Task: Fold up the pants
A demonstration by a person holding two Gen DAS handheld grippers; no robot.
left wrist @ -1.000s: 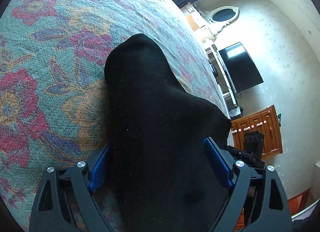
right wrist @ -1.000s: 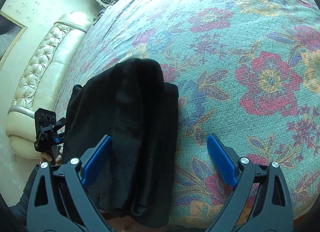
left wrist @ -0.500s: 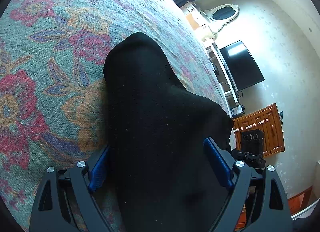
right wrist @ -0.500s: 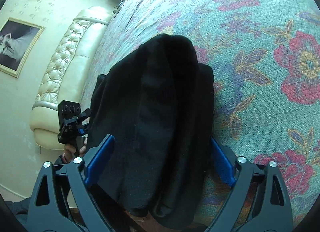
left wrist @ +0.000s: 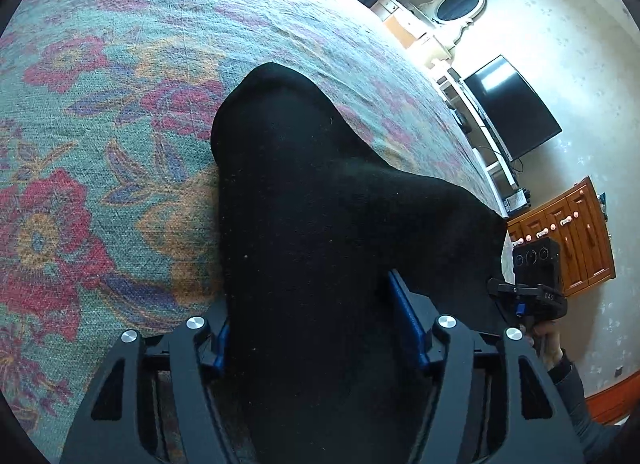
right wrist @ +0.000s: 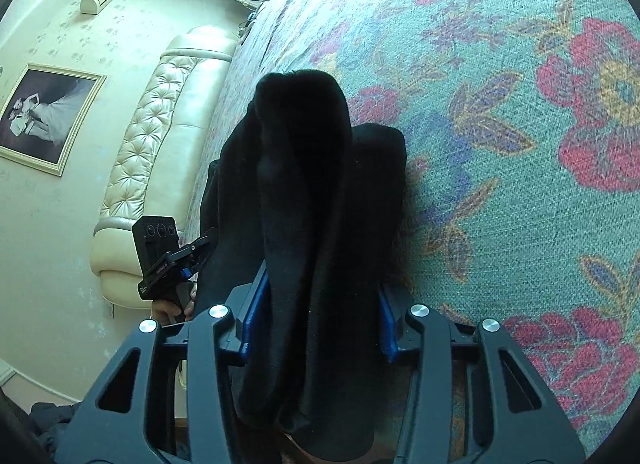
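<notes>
Left wrist view: black pants [left wrist: 320,224] lie on the floral bed [left wrist: 100,144], running toward 12 o'clock. Left gripper [left wrist: 316,328] and right gripper [right wrist: 316,312] jaws are closing, pinching the cloth.

My left camera sat just behind my left claw [left wrist: 316,328], looking forward and down along its fingers, very close over the black pants [left wrist: 320,224] on the flowered bed [left wrist: 100,144]; beyond stood the wall with the television [left wrist: 512,108]. My right camera looked likewise past my right claw [right wrist: 316,312], toward the cream headboard [right wrist: 160,136]. Both views shared the pants and the bedspread, and each caught the other claw at its edge.
</notes>
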